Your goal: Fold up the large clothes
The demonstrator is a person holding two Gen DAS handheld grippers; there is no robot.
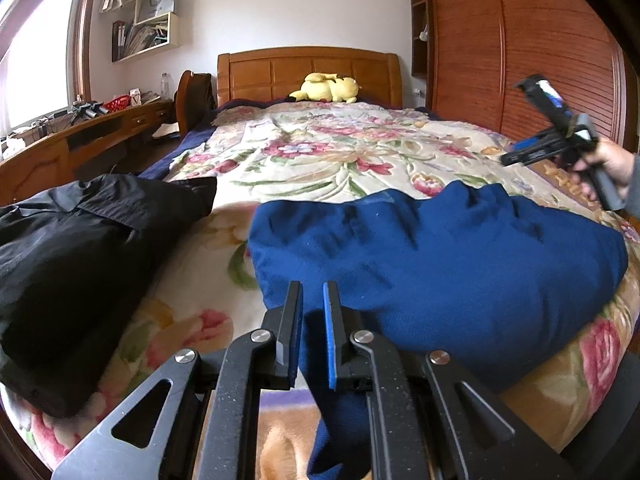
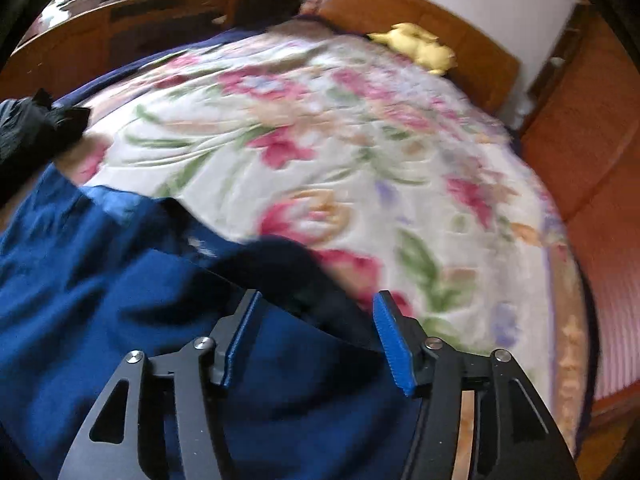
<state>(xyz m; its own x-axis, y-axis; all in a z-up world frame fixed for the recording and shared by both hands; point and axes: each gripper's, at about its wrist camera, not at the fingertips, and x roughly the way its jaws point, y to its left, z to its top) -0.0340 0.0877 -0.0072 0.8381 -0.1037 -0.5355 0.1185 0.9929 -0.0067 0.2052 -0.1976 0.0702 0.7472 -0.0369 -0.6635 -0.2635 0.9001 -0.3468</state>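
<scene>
A large blue garment (image 1: 440, 264) lies bunched on the floral bedspread (image 1: 320, 148) at the foot of the bed; it also shows in the right wrist view (image 2: 120, 280). My left gripper (image 1: 313, 292) has its jaws close together with a fold of the blue garment running between them over the bed's edge. My right gripper (image 2: 316, 304) is open and empty, held above the garment's right part; it shows in the left wrist view (image 1: 532, 120) raised in the hand at the far right. A black garment (image 1: 72, 260) lies at the left of the bed.
A yellow plush toy (image 1: 328, 88) lies by the wooden headboard (image 1: 308, 68). A wooden desk (image 1: 80, 136) with clutter runs along the left wall. A wooden wardrobe (image 1: 520, 48) stands close to the bed's right side.
</scene>
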